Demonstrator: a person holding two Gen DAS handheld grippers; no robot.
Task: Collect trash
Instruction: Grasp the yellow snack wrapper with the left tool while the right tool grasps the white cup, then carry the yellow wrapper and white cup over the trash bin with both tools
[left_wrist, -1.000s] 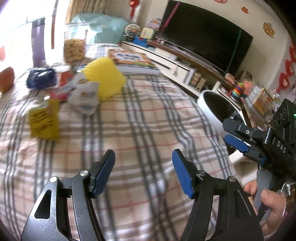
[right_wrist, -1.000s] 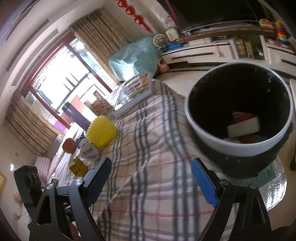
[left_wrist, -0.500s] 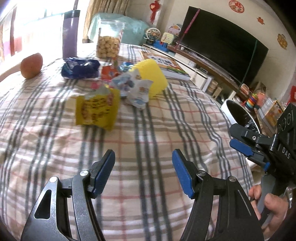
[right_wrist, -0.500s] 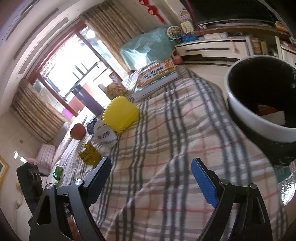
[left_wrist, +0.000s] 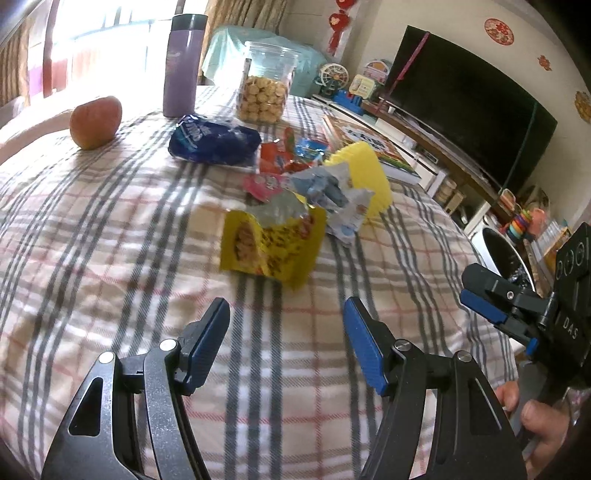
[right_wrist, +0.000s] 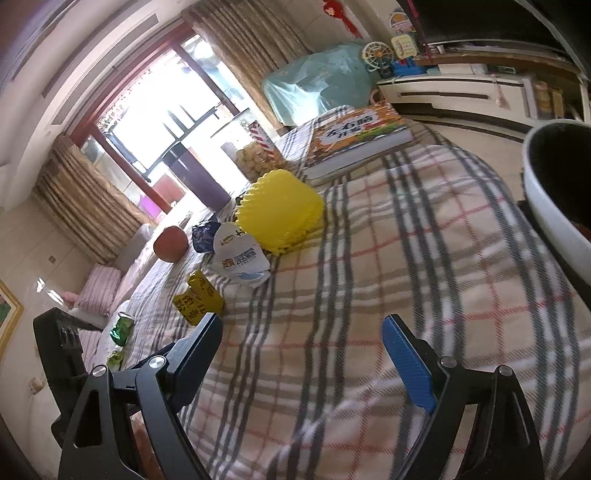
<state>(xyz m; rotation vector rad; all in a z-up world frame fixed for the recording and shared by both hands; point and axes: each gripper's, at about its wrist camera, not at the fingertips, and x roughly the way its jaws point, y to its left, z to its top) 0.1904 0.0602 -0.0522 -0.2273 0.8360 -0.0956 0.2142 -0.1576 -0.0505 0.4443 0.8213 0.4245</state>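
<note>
plaid tablecloth (left_wrist: 110, 229); right claw (left_wrist: 480, 295) housing reads "das"; book (right_wrist: 358, 136) title chinese.

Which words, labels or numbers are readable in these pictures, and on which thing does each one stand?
"DAS": on the black body of the right tongs, seen from the left wrist camera.
"左右脑": large characters on the book cover; the smaller characters below are unclear.
Yellow snack bag: print too blurred.
White wrapper: logo too small.
Blue bag: lettering unreadable.

bright daylight blows out the window (right_wrist: 155, 122); fisheye edges bend, slight motion blur.
</note>
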